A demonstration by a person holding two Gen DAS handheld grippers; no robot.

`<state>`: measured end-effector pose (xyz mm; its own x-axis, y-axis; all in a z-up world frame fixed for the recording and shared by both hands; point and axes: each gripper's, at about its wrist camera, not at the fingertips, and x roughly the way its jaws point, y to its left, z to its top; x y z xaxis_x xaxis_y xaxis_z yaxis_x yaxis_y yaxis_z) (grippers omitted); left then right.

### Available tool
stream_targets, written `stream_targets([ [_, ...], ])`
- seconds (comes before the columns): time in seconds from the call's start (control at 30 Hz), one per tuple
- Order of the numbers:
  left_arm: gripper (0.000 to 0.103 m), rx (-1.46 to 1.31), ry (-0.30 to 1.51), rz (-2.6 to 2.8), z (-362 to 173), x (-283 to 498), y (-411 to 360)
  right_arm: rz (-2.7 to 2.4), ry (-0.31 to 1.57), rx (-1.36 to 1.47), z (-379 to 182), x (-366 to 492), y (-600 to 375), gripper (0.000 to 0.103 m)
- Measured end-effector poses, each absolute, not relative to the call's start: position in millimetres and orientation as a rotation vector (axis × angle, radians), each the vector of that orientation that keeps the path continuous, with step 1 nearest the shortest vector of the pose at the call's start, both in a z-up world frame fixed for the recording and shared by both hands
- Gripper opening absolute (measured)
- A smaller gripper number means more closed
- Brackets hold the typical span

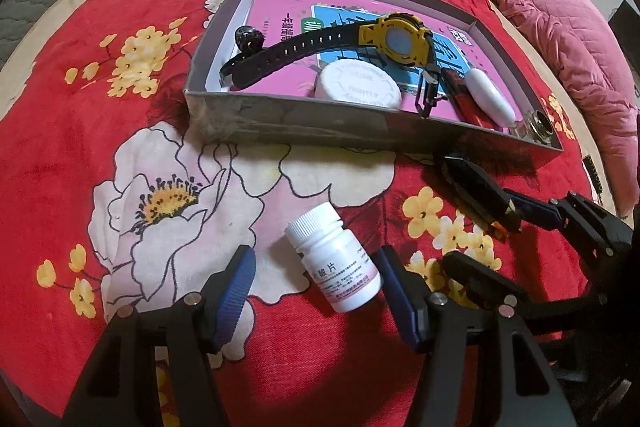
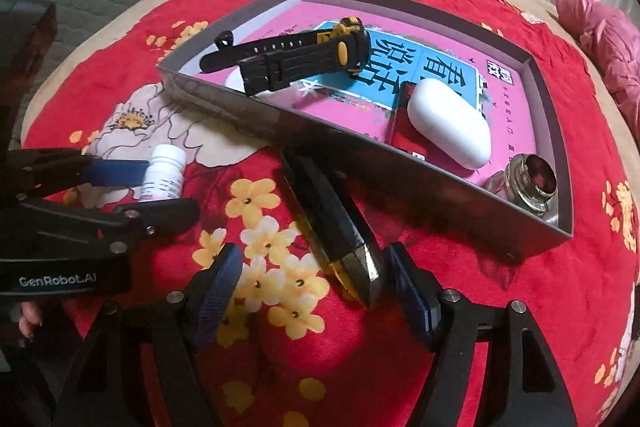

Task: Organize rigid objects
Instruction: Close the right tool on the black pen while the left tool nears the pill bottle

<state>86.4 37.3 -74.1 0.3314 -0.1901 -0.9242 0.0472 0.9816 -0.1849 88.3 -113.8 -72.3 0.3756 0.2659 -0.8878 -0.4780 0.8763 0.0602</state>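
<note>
A white pill bottle (image 1: 336,263) lies on its side on the red floral blanket, between the blue pads of my left gripper (image 1: 318,291). That gripper is open, with a clear gap on the left side. From the right wrist view, the bottle (image 2: 164,175) sits inside the left gripper (image 2: 160,191). A black oblong object with a gold tip (image 2: 336,227) lies against the grey box's front wall (image 2: 360,155). Its tip lies between the fingers of my open right gripper (image 2: 314,295), close to the right pad (image 2: 412,299). The black object (image 1: 480,191) also shows beside the right gripper (image 1: 492,239).
The box (image 1: 320,125) holds a pink book, a yellow-and-black watch (image 1: 384,39), a white round lid (image 1: 358,87), a white oval case (image 2: 448,123), a red item, a small glass jar (image 2: 528,187) and a black bead (image 1: 250,37). A pink quilt (image 1: 560,39) lies at the right.
</note>
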Motion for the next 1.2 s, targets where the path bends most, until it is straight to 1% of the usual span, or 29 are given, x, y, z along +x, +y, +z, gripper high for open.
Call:
stream_targets([
  [0.3, 0.062, -0.163, 1.234, -0.13, -77, 91, 40, 0.483, 1.082, -0.219, -75, 108, -115, 0.072],
  [0.4, 0.062, -0.194, 1.237, -0.11, -77, 95, 42, 0.466, 1.082, -0.187, -74, 114, -116, 0.07],
  [0.53, 0.062, -0.197, 1.244, -0.076, -79, 98, 39, 0.446, 1.085, -0.181, -75, 115, -115, 0.063],
  [0.63, 0.063, -0.233, 1.241, -0.048, -80, 101, 40, 0.46, 1.08, -0.161, -73, 116, -117, 0.045],
  [0.7, 0.063, -0.255, 1.245, -0.034, -81, 102, 42, 0.465, 1.083, -0.165, -73, 116, -117, 0.042],
  [0.87, 0.063, -0.254, 1.252, -0.011, -82, 105, 42, 0.477, 1.087, -0.16, -72, 110, -117, 0.031],
  [1.0, 0.063, -0.219, 1.24, -0.019, -83, 105, 36, 0.473, 1.098, -0.109, -72, 103, -123, 0.026],
  [1.2, 0.063, -0.173, 1.22, -0.026, -82, 104, 30, 0.439, 1.09, -0.078, -71, 90, -130, 0.026],
])
